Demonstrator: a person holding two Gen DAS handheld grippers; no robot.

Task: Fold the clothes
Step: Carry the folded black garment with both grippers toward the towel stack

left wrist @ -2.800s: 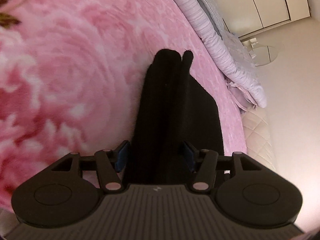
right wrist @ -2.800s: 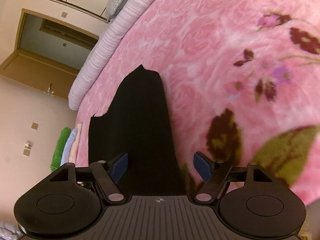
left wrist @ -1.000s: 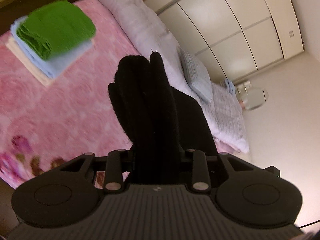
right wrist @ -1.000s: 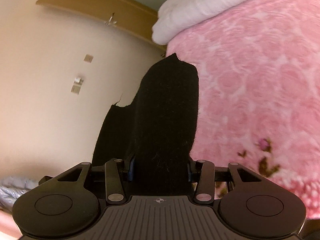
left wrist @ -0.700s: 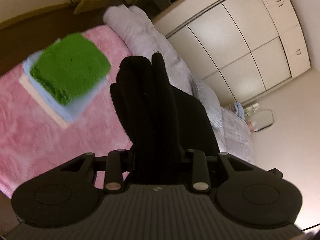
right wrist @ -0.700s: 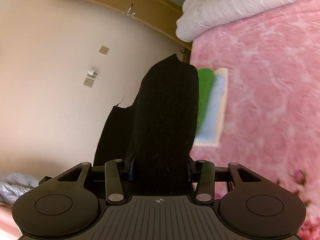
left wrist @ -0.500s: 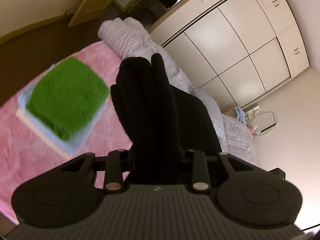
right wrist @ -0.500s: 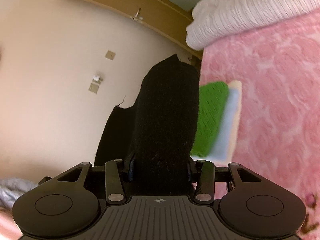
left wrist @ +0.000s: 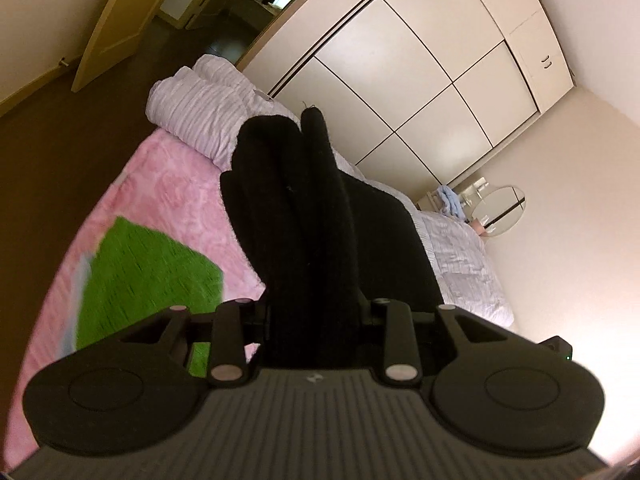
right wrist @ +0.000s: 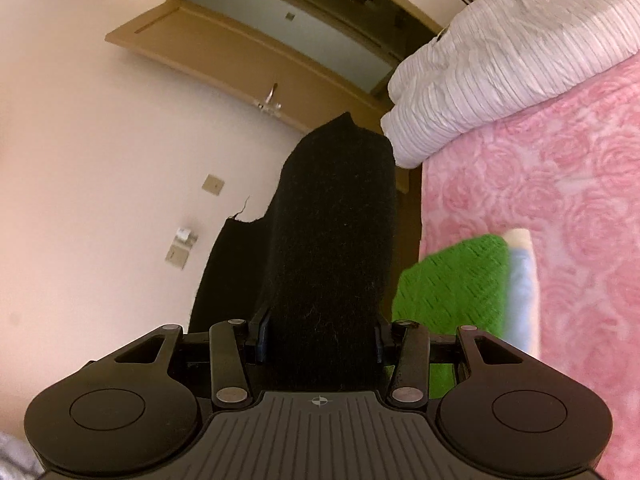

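A folded black garment (left wrist: pixel 304 216) is carried in the air above the pink flowered bedspread (left wrist: pixel 172 184). My left gripper (left wrist: pixel 314 312) is shut on one end of it, and the thick folds stick out forward between the jaws. My right gripper (right wrist: pixel 320 336) is shut on the other end of the black garment (right wrist: pixel 332 232), which hides the pads. A stack of folded clothes with a green knit (left wrist: pixel 148 272) on top lies on the bedspread, below and left of the left gripper. The green knit (right wrist: pixel 452 288) sits just right of the right gripper, over a light blue piece (right wrist: pixel 522 292).
A rolled white striped quilt (left wrist: pixel 208 116) lies at the head of the bed, also visible as the quilt (right wrist: pixel 500 52) at the upper right. Cream wardrobe doors (left wrist: pixel 420 92) stand behind. A wooden door (right wrist: pixel 248 48) and bare wall are to the left. Dark floor (left wrist: pixel 60 152) borders the bed.
Both grippers have swept across the bed with the black garment held up. The green stack has come much closer and now sits just below and beside the jaws.
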